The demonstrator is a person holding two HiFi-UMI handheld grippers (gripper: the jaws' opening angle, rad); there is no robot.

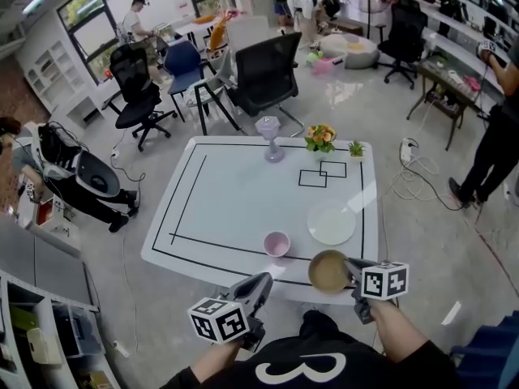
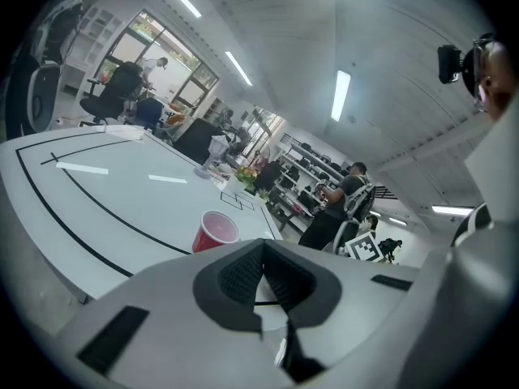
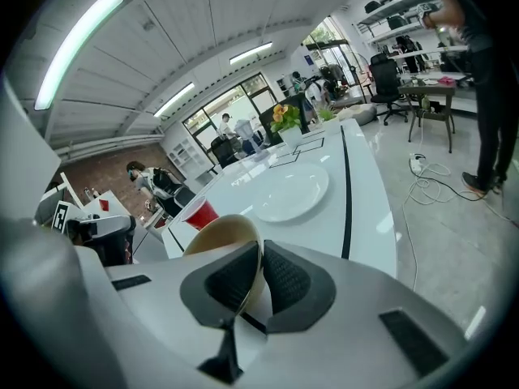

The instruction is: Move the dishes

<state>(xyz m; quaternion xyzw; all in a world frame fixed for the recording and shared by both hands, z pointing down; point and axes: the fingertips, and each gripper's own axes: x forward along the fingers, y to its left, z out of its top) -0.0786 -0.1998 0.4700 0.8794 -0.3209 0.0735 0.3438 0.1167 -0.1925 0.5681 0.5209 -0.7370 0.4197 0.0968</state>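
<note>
1. Where the person stands at the near edge of the white table [image 1: 227, 193], the right gripper [image 1: 350, 267] has its jaws clamped on the rim of a tan bowl [image 1: 328, 271], one pad inside the rim and one outside.
2. The bowl sits over the table's near edge, across the black border line (whether it rests on the top or hangs just above it, I cannot tell).
3. A white plate [image 1: 331, 222] lies flat just beyond the bowl, and a red cup [image 1: 276, 243] stands upright to the bowl's left, apart from both.
4. The left gripper [image 1: 258, 284] hovers off the near edge, short of the cup, with its jaws together and nothing between them.
5. At the far side stand a purple vase [image 1: 272, 140], a bunch of flowers [image 1: 320, 138] and a small green plant [image 1: 356, 148], well apart from the dishes.
</note>
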